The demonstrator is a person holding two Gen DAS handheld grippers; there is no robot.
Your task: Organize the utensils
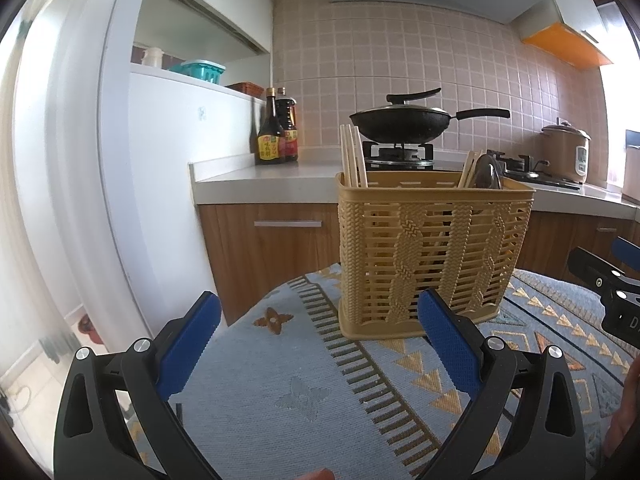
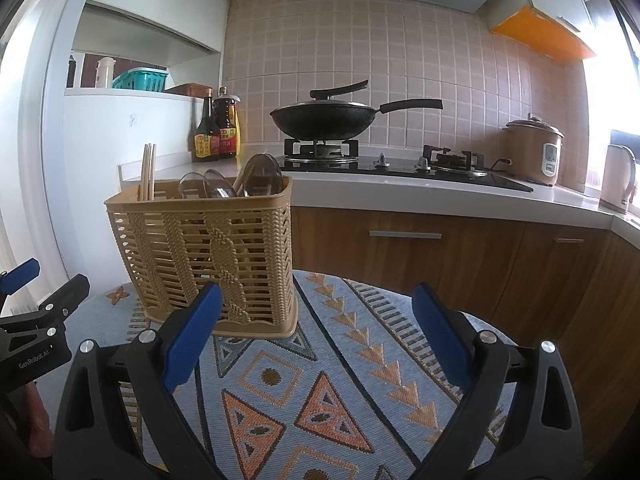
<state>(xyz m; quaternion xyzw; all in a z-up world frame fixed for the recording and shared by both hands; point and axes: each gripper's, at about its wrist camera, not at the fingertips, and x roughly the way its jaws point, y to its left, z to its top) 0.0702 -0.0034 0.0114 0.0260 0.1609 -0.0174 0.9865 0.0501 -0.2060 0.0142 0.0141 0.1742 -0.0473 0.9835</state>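
Both the left gripper [image 1: 320, 314] and right gripper [image 2: 318, 306] hover wide open and empty near the basket [image 1: 434, 252] on the cloth-covered worktop [image 2: 320, 380], where chopsticks [image 1: 352, 156] and spoons [image 2: 240, 184] stand sorted upright, apparently finished.

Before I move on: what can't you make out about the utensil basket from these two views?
- Basket floor and utensil lower ends: both views, screened by the woven wall.
- Spoons: left wrist view shows one, hidden behind the rim.
- Chopsticks count: thin and overlapping in both views.
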